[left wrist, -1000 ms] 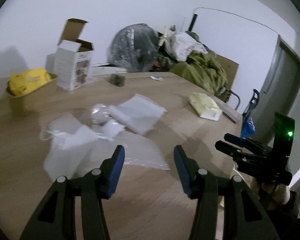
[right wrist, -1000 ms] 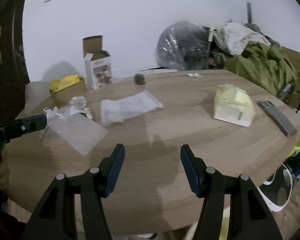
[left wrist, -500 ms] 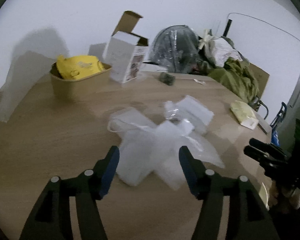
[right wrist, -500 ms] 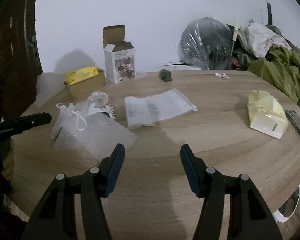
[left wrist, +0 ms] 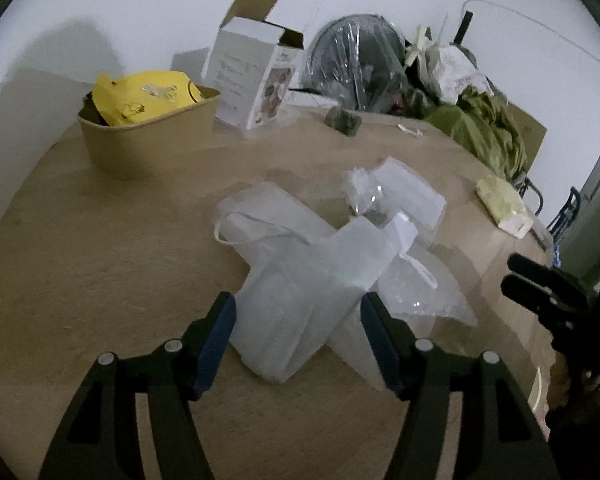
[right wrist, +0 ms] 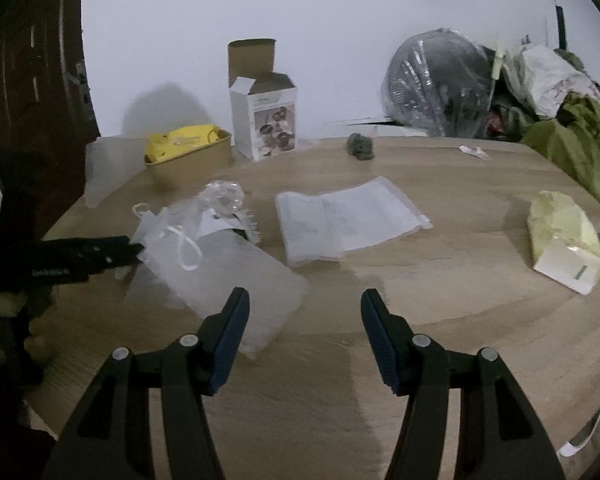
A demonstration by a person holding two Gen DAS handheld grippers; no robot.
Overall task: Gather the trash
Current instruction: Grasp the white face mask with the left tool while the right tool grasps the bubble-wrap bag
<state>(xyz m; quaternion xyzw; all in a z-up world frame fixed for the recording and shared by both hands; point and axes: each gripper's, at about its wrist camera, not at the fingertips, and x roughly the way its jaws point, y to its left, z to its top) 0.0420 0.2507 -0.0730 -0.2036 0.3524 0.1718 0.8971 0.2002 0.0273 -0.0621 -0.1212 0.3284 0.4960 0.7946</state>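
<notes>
A heap of clear plastic bags (left wrist: 312, 276) with a white drawstring lies on the wooden table (left wrist: 100, 264). My left gripper (left wrist: 299, 320) is open, and the near end of the heap lies between its blue pads, which do not press on it. In the right wrist view the left gripper (right wrist: 134, 252) reaches the same heap (right wrist: 220, 268) from the left. My right gripper (right wrist: 305, 312) is open over bare wood, with a corner of the heap just beside its left finger. It also shows at the right edge of the left wrist view (left wrist: 514, 272).
A flat bag holding paper (right wrist: 348, 216), a crumpled clear wrapper (right wrist: 224, 196) and a pale yellow packet (right wrist: 564, 240) lie further out. A brown bowl with a yellow wrapper (left wrist: 148, 140), an open white carton (left wrist: 252, 80), a dark clump (right wrist: 360, 146), a wrapped fan (right wrist: 440, 88) and green cloth (right wrist: 580, 140) line the back.
The left gripper has swung left and closed in on the bag heap, its jaws now wider than a second ago. The right gripper has shifted left across the table, its jaws unchanged.
</notes>
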